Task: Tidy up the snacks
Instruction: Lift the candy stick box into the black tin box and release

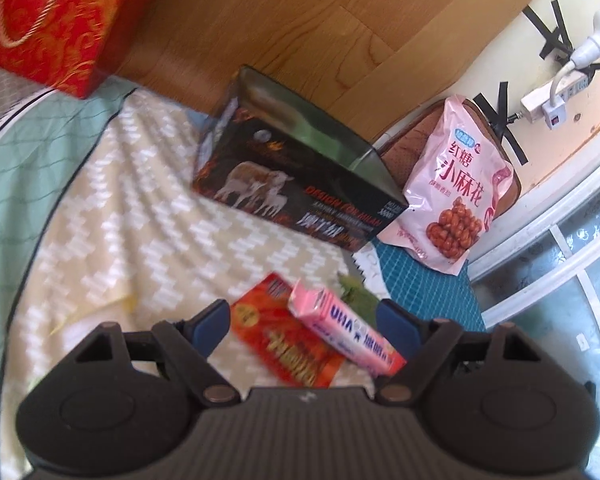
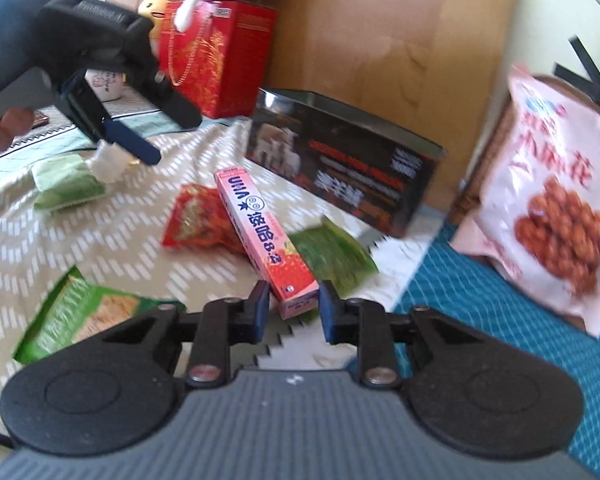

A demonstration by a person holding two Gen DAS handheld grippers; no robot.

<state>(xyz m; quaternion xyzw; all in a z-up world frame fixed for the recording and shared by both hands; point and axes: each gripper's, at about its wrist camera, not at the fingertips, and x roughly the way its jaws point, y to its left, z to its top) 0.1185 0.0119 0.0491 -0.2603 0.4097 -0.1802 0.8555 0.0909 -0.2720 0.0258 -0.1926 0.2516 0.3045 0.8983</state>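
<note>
Pink candy box [image 2: 266, 236] between right tongs [image 2: 291, 312]

left gripper [image 1: 304, 326] jaws spread wide, right gripper [image 2: 292, 312] jaws parted — narrower

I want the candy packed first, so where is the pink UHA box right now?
The pink UHA box lies on the zigzag blanket, leaning across the red snack packet, in front of the black box; its near end sits between the right gripper's open fingers.
</note>
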